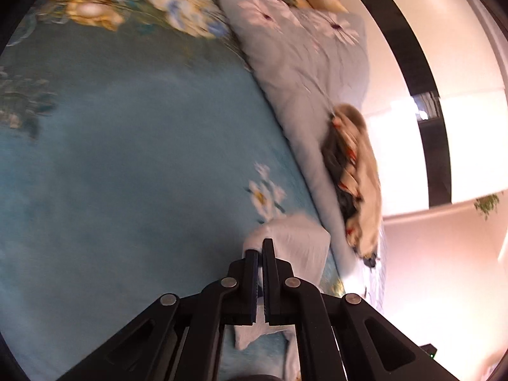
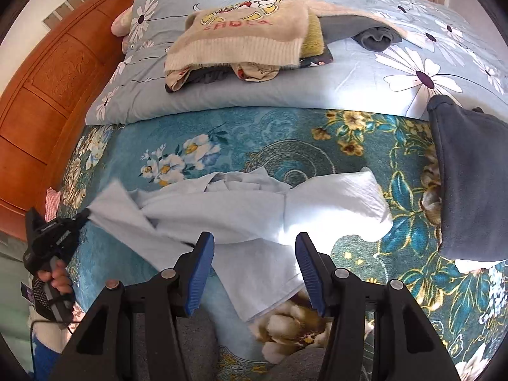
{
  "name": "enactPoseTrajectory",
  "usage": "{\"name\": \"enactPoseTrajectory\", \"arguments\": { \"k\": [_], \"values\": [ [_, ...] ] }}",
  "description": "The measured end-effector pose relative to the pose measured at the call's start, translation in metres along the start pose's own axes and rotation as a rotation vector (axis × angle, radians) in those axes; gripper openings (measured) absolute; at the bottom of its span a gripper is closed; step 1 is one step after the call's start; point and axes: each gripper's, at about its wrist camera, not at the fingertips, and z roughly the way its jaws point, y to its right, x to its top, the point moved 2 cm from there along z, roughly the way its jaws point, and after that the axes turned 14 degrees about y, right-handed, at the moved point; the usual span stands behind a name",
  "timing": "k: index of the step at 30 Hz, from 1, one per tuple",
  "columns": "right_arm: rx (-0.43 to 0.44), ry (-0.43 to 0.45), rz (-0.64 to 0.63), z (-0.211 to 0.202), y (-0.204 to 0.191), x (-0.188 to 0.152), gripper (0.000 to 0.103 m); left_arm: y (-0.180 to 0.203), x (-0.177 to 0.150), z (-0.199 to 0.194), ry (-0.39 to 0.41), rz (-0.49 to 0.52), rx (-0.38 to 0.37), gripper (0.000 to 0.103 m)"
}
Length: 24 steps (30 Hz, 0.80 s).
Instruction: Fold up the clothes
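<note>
Bedding filled both views: a teal floral bedspread [image 2: 285, 146] with a pale blue garment [image 2: 241, 219] rumpled across it, near the bed's near edge. The left gripper [image 2: 87, 212], seen from the right wrist camera at the garment's left corner, was pinched shut on that corner, the cloth fanning out from its tips; the left wrist view showed the same jaws nearly closed with pale fabric pressed between them. The right gripper [image 2: 252, 254] hovered over the garment's lower middle with its blue-padded jaws standing about half apart, nothing between the pads. A hand [image 2: 57, 281] held the left tool's handle. Risks, as I judged them: the thin corner could slip from the left pinch if pulled hard, since only a small bite of cloth seemed held; the bunched middle could fold unevenly unless the right side took a matching edge; the right jaws could also snag the bedspread beneath. A dark blue garment [image 2: 473, 184] lay at right, close enough to be dragged along. On the daisy-print quilt [image 2: 317, 85] sat a beige sweater [image 2: 241, 38] bearing red lettering, only partly legible, ending in something like "ADEA". No other writing could be read.
</note>
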Motion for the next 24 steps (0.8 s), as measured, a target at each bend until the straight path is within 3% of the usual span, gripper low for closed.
{"name": "enactPoseTrajectory", "arguments": {
  "k": [3,7,11,17,24],
  "values": [
    [-0.011,-0.008,0.008,0.004,0.009,-0.001,0.054,-0.030,0.010,-0.013,0.028,0.010,0.102,0.002],
    [-0.020,-0.022,0.011,0.013,0.016,0.000,0.054,-0.061,0.010,-0.026,0.039,-0.021,0.167,0.002],
    [-0.011,-0.033,-0.009,0.027,0.010,0.006,0.054,-0.085,0.001,-0.031,-0.009,-0.007,0.226,0.002],
    [0.018,-0.062,-0.036,0.060,-0.005,0.018,0.054,-0.104,-0.016,-0.032,-0.058,-0.044,0.211,0.004],
    [0.106,-0.125,0.158,0.098,-0.010,0.019,0.054,-0.093,-0.015,-0.036,-0.085,-0.019,0.195,0.008]
  ]
}}
